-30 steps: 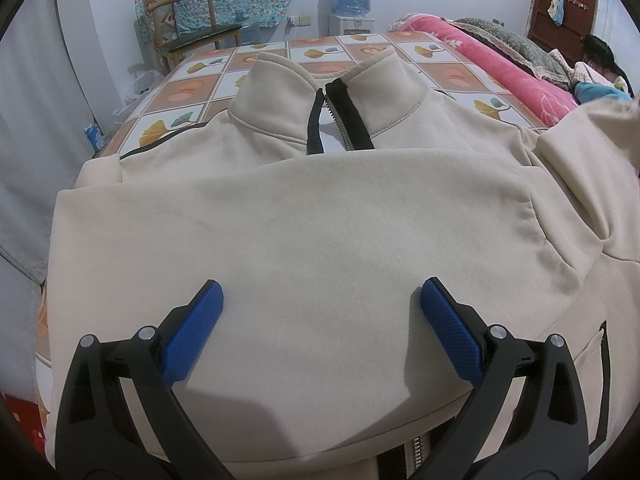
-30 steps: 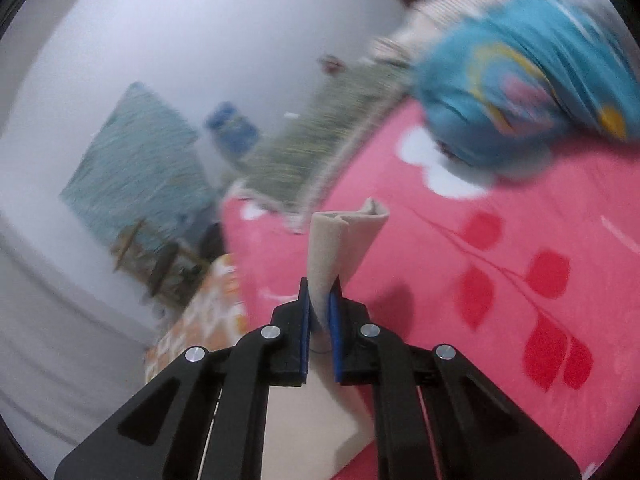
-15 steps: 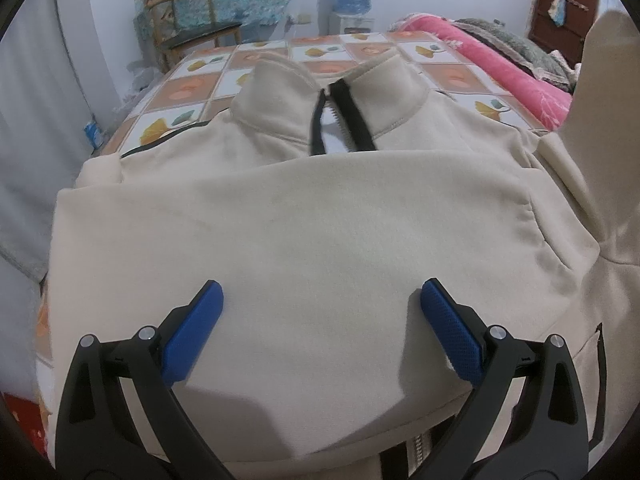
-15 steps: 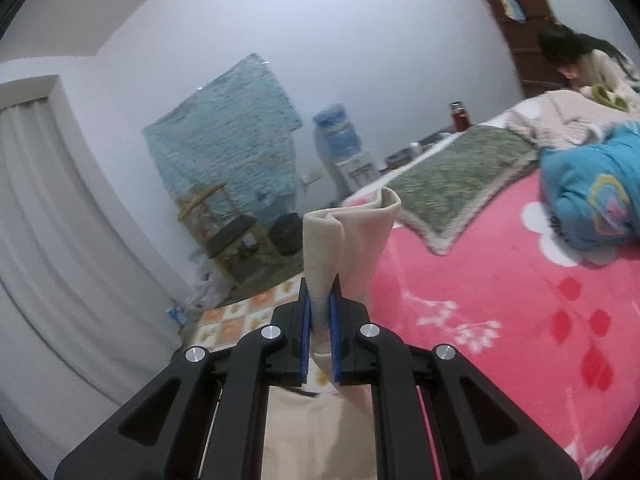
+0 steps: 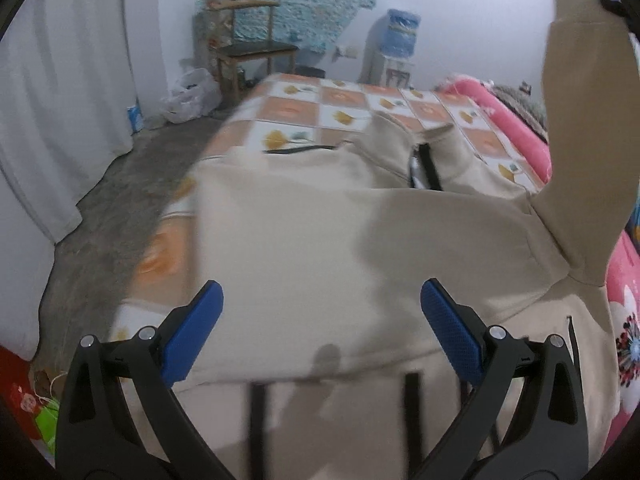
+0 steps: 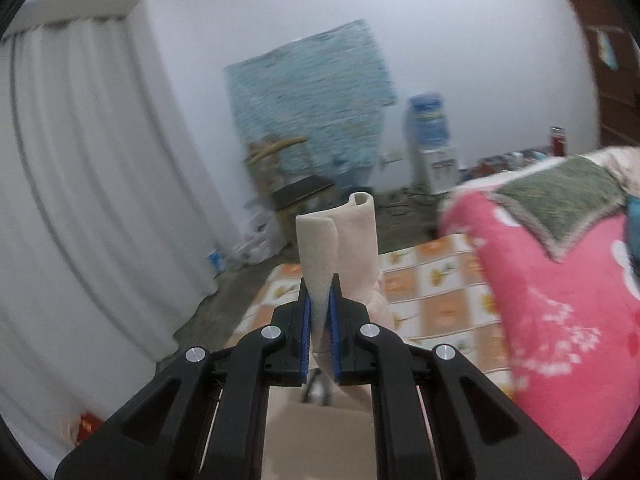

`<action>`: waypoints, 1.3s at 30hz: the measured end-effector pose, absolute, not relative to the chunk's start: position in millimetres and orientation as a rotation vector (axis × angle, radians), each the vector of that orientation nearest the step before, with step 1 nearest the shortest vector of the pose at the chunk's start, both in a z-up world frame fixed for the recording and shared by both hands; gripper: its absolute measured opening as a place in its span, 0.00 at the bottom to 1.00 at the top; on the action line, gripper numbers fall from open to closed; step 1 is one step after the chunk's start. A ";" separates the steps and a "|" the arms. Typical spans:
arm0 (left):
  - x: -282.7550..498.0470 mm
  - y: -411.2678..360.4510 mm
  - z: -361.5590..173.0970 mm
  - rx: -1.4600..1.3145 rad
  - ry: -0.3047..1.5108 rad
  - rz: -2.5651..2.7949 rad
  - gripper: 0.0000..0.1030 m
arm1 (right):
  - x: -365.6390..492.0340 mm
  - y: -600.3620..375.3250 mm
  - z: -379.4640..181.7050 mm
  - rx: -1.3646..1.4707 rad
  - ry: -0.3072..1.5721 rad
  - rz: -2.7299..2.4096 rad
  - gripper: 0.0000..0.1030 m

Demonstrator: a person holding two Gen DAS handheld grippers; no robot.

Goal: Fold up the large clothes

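Note:
A large cream zip-neck sweatshirt [image 5: 320, 240] lies spread on a checked bedspread [image 5: 344, 108], collar and black zip at the far end. My left gripper [image 5: 320, 312] hovers open above its near part, blue pads wide apart and holding nothing. One sleeve [image 5: 580, 140] is lifted high at the right of the left wrist view. In the right wrist view my right gripper [image 6: 320, 296] is shut on the rolled cuff of that sleeve [image 6: 340, 240], which sticks up between the blue pads.
A pink flowered quilt [image 6: 560, 320] lies along the right side of the bed. White curtains [image 5: 60, 100] hang at the left over grey floor. A wooden chair [image 5: 252, 44], a plastic bag [image 5: 192, 96] and a water dispenser [image 5: 400, 40] stand by the far wall.
My right gripper has swung up and to the left with the sleeve, which now stands high. The left gripper has pulled back and risen, showing more floor and bed edge.

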State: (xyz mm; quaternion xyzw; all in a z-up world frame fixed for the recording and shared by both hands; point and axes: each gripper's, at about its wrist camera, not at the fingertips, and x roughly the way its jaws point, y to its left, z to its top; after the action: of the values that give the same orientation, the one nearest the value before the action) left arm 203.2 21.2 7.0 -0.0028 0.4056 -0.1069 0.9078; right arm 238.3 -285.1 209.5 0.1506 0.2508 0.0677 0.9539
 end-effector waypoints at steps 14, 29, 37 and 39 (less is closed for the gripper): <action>169.4 79.6 16.7 -0.168 0.793 -0.446 0.92 | 255.5 -132.2 63.1 0.161 0.914 0.559 0.48; 285.5 39.2 -38.5 -0.013 1.019 -0.166 0.34 | 213.8 -397.2 12.1 0.264 0.949 -0.018 0.56; 278.2 35.3 -37.7 0.101 0.958 -0.136 0.05 | 242.8 -409.2 -33.7 0.296 1.035 0.003 0.11; 271.3 34.3 -31.6 0.111 0.919 -0.148 0.04 | 247.2 -403.2 -35.0 0.232 1.025 -0.026 0.04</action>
State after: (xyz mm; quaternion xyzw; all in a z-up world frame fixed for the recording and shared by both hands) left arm 271.3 34.3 -31.6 0.0536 0.4428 -0.0714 0.8922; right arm 247.2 -403.2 -35.0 0.1105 0.4890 -0.0125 0.8651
